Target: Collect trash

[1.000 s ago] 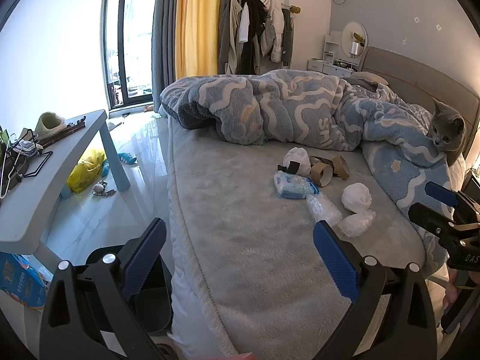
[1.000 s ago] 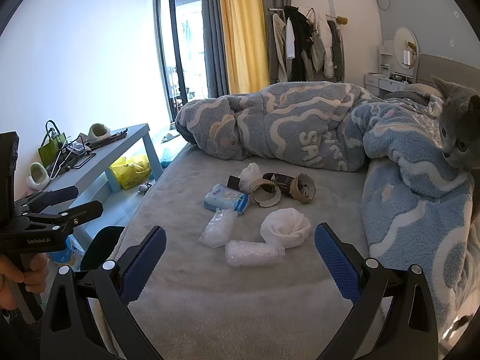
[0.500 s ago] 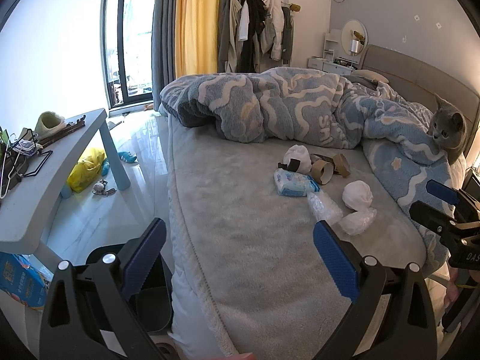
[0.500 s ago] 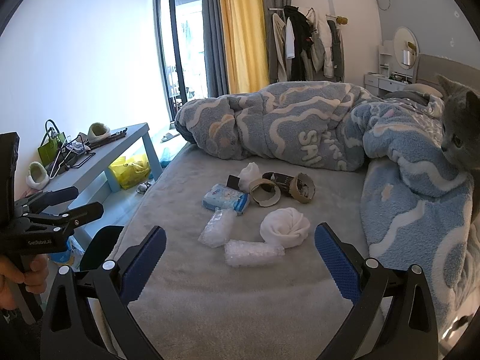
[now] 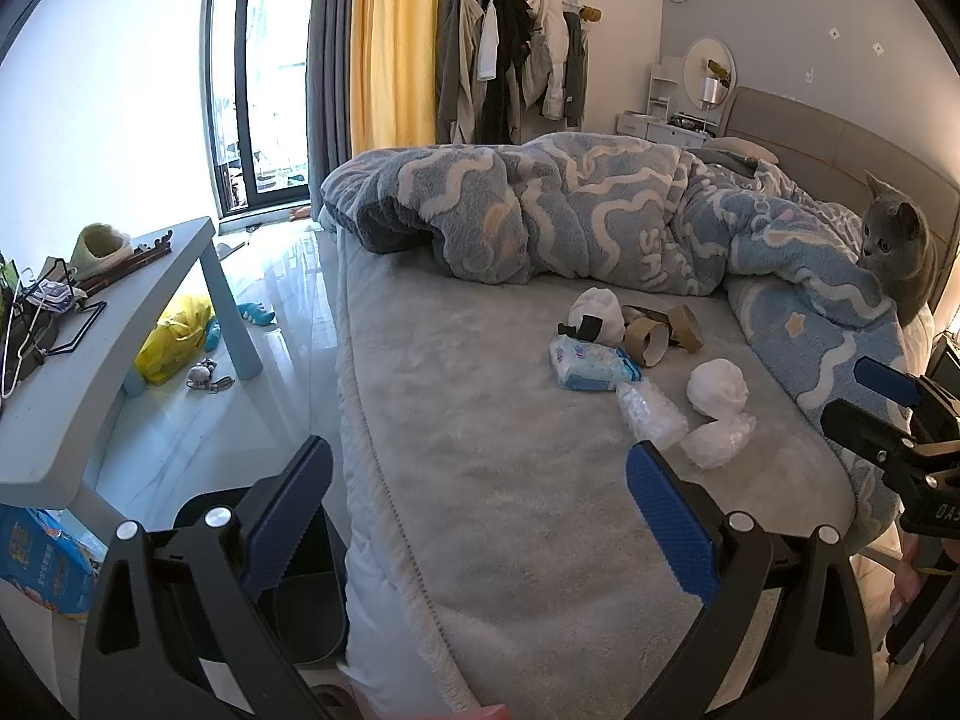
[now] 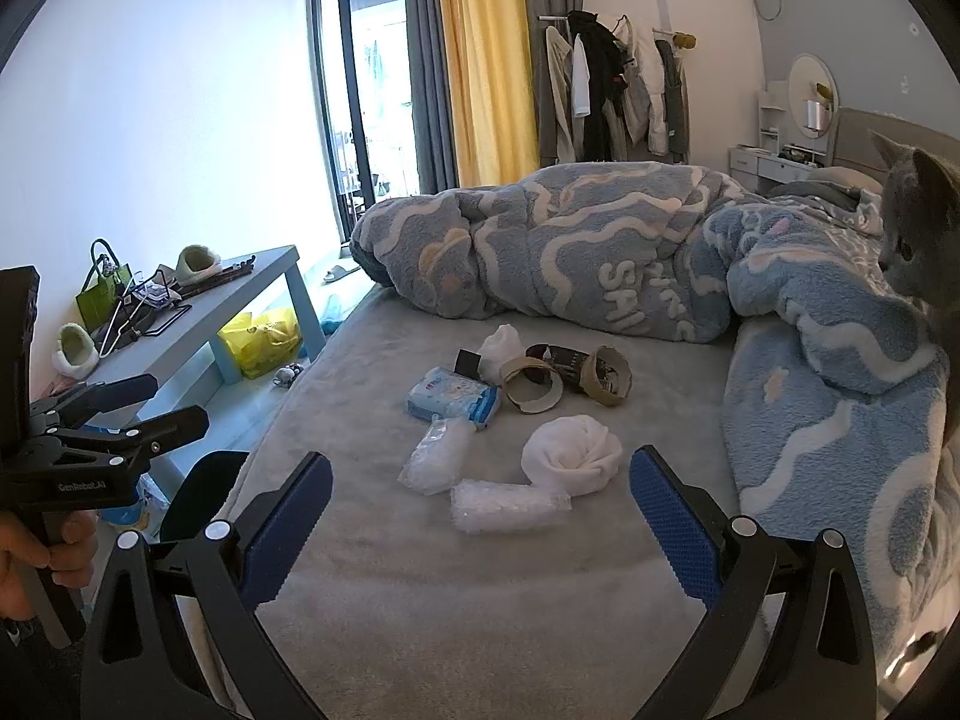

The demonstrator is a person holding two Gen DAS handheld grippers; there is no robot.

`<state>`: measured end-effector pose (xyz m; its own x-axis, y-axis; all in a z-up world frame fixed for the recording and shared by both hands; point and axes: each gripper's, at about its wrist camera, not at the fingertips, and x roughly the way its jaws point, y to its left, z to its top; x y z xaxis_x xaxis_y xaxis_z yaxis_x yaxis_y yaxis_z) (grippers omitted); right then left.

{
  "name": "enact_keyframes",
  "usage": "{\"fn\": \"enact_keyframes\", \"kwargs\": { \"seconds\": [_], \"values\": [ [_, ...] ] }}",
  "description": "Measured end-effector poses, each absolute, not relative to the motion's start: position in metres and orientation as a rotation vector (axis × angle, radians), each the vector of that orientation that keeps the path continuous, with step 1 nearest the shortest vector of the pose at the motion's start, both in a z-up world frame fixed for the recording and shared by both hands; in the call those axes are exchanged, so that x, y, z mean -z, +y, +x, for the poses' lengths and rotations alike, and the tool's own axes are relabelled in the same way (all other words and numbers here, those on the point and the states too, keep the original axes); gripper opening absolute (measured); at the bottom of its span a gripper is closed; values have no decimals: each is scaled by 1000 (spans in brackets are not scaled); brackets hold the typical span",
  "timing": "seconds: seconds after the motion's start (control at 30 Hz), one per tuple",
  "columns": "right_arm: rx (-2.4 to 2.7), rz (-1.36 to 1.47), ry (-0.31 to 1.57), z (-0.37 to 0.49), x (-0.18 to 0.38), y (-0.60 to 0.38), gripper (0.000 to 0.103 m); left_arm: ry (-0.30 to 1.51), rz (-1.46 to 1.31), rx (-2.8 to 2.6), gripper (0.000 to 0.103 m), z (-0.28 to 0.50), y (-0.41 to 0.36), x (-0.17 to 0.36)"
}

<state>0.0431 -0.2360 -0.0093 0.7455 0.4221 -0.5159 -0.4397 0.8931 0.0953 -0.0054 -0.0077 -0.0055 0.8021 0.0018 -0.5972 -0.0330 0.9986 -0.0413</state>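
Trash lies in a cluster on the grey bed (image 6: 480,600): a blue wipes pack (image 6: 453,402), two clear plastic wrappers (image 6: 510,505) (image 6: 437,455), a white crumpled wad (image 6: 571,461), a second white wad (image 6: 501,350) and cardboard tape rolls (image 6: 533,392). The same pile shows in the left wrist view, wipes pack (image 5: 591,365) and wrappers (image 5: 653,415) included. My right gripper (image 6: 480,516) is open, just short of the near wrapper. My left gripper (image 5: 479,510) is open over the bed's near left edge, above a black bin (image 5: 300,594).
A grey cat (image 5: 900,252) sits on the blue patterned duvet (image 6: 600,252) at the right. A light blue table (image 5: 90,360) with clutter stands at the left, a yellow bag (image 5: 174,345) beneath it. A hand (image 6: 24,564) holds the left gripper's handle.
Both grippers have hardly moved. The cat has turned its head, facing away from the right wrist camera now.
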Motion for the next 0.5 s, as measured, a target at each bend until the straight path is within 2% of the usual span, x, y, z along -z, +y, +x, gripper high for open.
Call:
{"fn": "enact_keyframes", "kwargs": {
  "seconds": [0.5],
  "values": [
    [-471, -34, 558, 44, 10, -235, 100, 640, -52, -18, 100, -4, -6, 9]
  ]
}}
